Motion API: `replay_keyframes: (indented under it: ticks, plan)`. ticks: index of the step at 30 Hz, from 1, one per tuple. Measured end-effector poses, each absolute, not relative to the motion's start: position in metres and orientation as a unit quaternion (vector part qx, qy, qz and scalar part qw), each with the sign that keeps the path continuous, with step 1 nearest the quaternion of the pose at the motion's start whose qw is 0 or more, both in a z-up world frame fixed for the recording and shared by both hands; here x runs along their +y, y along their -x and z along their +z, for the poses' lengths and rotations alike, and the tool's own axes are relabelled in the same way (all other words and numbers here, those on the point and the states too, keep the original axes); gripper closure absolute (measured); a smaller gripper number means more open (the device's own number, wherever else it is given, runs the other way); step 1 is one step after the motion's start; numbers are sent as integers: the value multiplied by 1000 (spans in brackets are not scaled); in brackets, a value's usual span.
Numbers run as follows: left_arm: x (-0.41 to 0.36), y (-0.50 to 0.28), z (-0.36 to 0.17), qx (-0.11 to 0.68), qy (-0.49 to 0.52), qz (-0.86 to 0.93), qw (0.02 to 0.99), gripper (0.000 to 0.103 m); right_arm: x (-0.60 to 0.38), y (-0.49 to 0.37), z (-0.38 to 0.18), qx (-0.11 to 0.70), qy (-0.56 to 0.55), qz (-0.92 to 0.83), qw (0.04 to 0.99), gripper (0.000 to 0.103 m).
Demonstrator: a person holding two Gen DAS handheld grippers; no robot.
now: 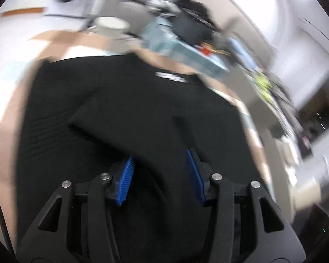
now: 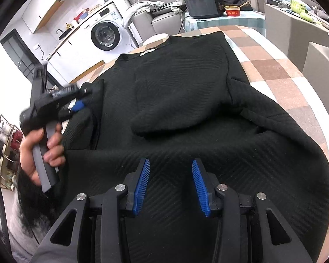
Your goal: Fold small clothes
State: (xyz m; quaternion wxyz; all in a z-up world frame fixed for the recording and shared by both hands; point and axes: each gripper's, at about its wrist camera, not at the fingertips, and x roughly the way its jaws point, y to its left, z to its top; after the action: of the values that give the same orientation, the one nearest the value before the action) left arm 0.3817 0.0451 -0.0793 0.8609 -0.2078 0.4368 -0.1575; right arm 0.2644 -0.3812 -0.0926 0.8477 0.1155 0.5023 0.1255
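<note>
R claw (image 2: 170, 186) over black sweater (image 2: 186, 100), collar far end.

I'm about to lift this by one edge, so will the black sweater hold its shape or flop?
Probably flop: the black sweater already drapes over the table edge, one sleeve folded limp across it. Its thick ribbed knit suggests some weight, and it should grip rather than slide.

a checked table (image 2: 274, 65) carries a black sweater (image 2: 186, 109), spread flat.

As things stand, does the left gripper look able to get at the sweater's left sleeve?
Probably yes. The left gripper sits right at the sleeve on the sweater, nothing lies between, and its pads stand apart with black fabric between them.
</note>
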Motion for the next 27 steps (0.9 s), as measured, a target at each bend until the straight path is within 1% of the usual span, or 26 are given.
replay_keyframes:
  ticks: [4,8,9,10,11,12,13,14,16,17,19,21,27]
  plan:
    - [14,-364,-56,421,154,-191,873,58,-386,-264,-88,497,-115,122,851,62]
    - [25,-338,-50,422,139,-156,882,54,-393,-259,-83,491,-107,124,856,60]
    - [34,-325,-49,419,132,-135,888,51,-396,-259,-82,489,-105,125,857,55]
    - [38,-316,-48,417,128,-125,891,48,-399,-257,-82,488,-103,127,858,48]
    - [46,-302,-47,414,121,-104,896,41,-401,-255,-81,486,-102,130,858,45]
    - [53,-286,-46,410,119,-91,900,37,-403,-253,-80,485,-99,134,858,40]
    - [62,-269,-45,407,115,-78,903,36,-405,-251,-79,484,-95,135,860,36]
    - [72,-254,-44,406,107,-64,905,33,-405,-247,-78,481,-88,135,862,34]
    - [85,-226,-45,406,93,-37,908,25,-408,-241,-75,476,-72,140,865,26]
    - [92,-212,-45,403,89,-24,911,20,-410,-236,-73,473,-63,143,867,25]
    - [107,-185,-48,401,87,-7,912,19,-414,-229,-70,469,-56,146,869,20]
    - [121,-160,-55,408,88,13,909,19,-422,-221,-68,465,-51,148,871,18]
    - [158,-98,-73,418,85,51,903,19,-454,-189,-70,479,-35,133,867,17]
